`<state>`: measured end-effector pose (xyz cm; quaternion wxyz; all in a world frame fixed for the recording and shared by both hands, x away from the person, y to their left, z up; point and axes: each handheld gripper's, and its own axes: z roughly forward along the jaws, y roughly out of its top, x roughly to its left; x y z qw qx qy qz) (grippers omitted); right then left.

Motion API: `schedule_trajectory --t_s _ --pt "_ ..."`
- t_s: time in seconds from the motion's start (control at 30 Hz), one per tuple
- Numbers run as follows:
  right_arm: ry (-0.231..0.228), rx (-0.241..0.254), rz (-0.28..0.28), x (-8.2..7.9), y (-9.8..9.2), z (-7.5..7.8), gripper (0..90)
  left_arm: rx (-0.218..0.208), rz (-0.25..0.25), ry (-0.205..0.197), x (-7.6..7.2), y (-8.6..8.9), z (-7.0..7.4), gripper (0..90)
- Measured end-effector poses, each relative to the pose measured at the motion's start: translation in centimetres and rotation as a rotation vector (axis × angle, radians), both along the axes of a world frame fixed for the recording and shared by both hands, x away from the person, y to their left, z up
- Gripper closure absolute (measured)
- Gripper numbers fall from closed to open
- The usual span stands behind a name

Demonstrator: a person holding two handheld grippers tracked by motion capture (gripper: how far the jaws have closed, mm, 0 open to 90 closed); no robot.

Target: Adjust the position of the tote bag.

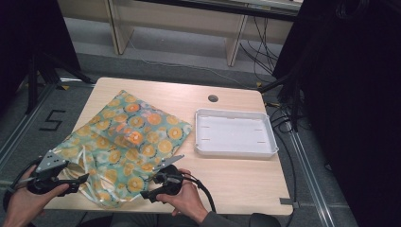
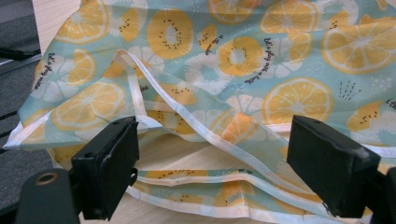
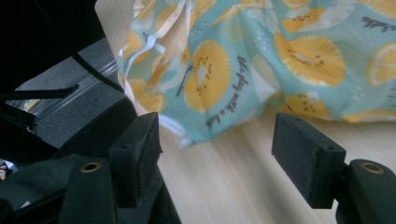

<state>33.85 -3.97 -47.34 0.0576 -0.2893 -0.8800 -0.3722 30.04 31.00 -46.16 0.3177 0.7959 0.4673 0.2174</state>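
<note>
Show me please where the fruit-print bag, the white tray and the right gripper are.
fruit-print bag (image 1: 135, 137), high view, middle of the cloth.
white tray (image 1: 235, 152), high view, near rim.
right gripper (image 3: 217, 154), right gripper view, midway between its fingers.

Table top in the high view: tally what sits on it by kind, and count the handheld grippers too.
Fruit-print bag: 1
White tray: 1
Grippers: 2, the left gripper and the right gripper, both with jaws apart at the bag's near edge
Total: 4

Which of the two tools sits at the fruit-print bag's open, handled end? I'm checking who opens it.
The left tool: its jaws frame the white-trimmed handles of the teal citrus-print fabric bag; the right tool faces a plain edge.
</note>
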Motion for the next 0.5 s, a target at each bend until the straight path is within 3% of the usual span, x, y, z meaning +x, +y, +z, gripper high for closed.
schedule_trajectory --t_s 0.07,0.1,0.2,0.27,0.3,0.33,0.37,0.4,0.43,0.47,0.5 --pt "0.007 -0.001 -0.009 0.2 0.3 -0.2 33.2 0.007 0.0 0.002 0.0 0.0 0.0 16.4" --pt "0.038 -0.004 -0.019 0.6 0.9 -0.6 33.3 0.007 0.0 -0.001 0.0 0.0 0.0 16.6" --pt "0.076 0.001 -0.027 1.4 1.8 -1.3 35.3 0.0 -0.002 -0.006 0.1 0.0 0.1 16.7" --pt "0.076 -0.005 -0.029 1.7 2.1 -1.5 38.7 0.003 0.002 -0.009 0.0 0.0 0.1 16.7" --pt "0.053 -0.048 -0.026 2.3 2.7 -1.9 52.1 0.002 0.004 -0.011 0.0 0.1 0.1 16.7" --pt "0.03 -0.075 -0.022 2.5 3.0 -2.1 59.9 -0.031 0.029 -0.025 0.0 0.0 0.0 16.7" --pt "0.03 -0.075 -0.022 2.5 3.0 -2.1 59.9 -0.031 0.029 -0.025 0.0 0.0 0.0 16.7" --pt "0.023 -0.105 -0.01 2.9 2.9 -2.5 78.0 -0.006 0.017 -0.022 0.0 0.3 0.2 16.7" --pt "0.023 -0.105 -0.01 2.9 2.9 -2.5 78.0 -0.006 0.017 -0.022 0.0 0.3 0.2 16.7" --pt "-0.027 -0.123 0.026 3.1 2.3 -2.5 86.8 -0.015 0.022 -0.028 -0.1 0.5 0.3 16.7" --pt "-0.027 -0.123 0.026 3.1 2.3 -2.5 86.8 -0.015 0.022 -0.028 -0.1 0.5 0.3 16.7"
